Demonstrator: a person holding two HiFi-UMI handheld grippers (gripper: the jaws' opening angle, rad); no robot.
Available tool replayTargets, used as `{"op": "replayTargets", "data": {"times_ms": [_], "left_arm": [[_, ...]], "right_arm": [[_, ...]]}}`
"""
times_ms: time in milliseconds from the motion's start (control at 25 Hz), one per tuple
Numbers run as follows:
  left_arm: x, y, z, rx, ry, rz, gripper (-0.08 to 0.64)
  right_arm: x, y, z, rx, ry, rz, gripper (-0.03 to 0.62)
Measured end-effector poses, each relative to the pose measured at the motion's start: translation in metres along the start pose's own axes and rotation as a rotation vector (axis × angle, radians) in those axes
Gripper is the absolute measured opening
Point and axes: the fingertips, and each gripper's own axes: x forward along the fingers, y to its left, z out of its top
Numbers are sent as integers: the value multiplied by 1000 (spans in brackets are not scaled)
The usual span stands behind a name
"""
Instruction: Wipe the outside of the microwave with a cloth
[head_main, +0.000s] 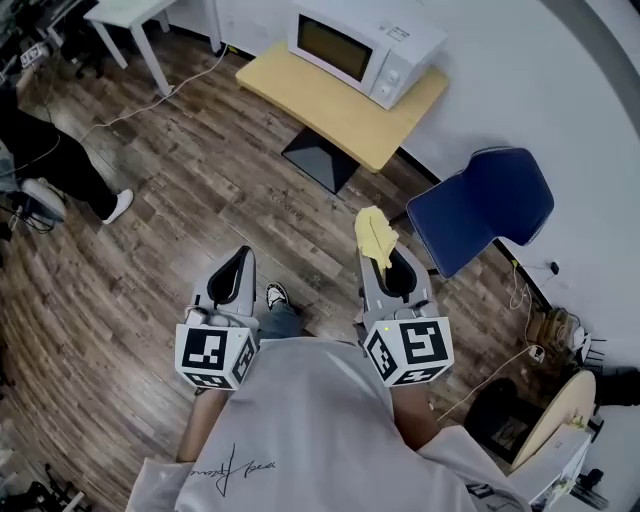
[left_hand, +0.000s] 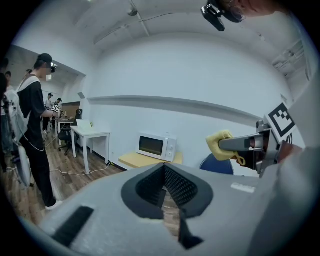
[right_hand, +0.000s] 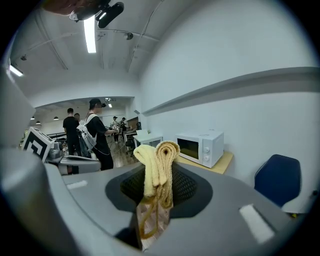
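Observation:
The white microwave (head_main: 365, 45) (left_hand: 156, 146) (right_hand: 201, 147) stands on a low light-wood table (head_main: 345, 115) against the white wall, well ahead of both grippers. My right gripper (head_main: 385, 262) (right_hand: 157, 195) is shut on a folded yellow cloth (head_main: 375, 235) (right_hand: 159, 167) (left_hand: 220, 145), which sticks out past the jaws. My left gripper (head_main: 232, 275) (left_hand: 164, 192) is held beside it at waist height, shut, with nothing between its jaws. Both are far from the microwave, over the wood floor.
A blue chair (head_main: 485, 205) (right_hand: 277, 185) stands right of the microwave table. A white table (head_main: 130, 12) and a floor cable (head_main: 150, 105) are at the far left. A person's leg (head_main: 60, 165) is at the left edge. Clutter and a round stool (head_main: 555, 420) sit at the lower right.

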Motion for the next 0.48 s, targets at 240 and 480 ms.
{"op": "replayTargets", "data": {"times_ms": [240,480], "left_arm": [[19,53,19,-8,-24,-17,-5],[41,86,19,-14,8,-3,-5]], "right_arm": [[54,28,25,-36,-11,7,107],[92,37,35,-61,1,57,124]]}}
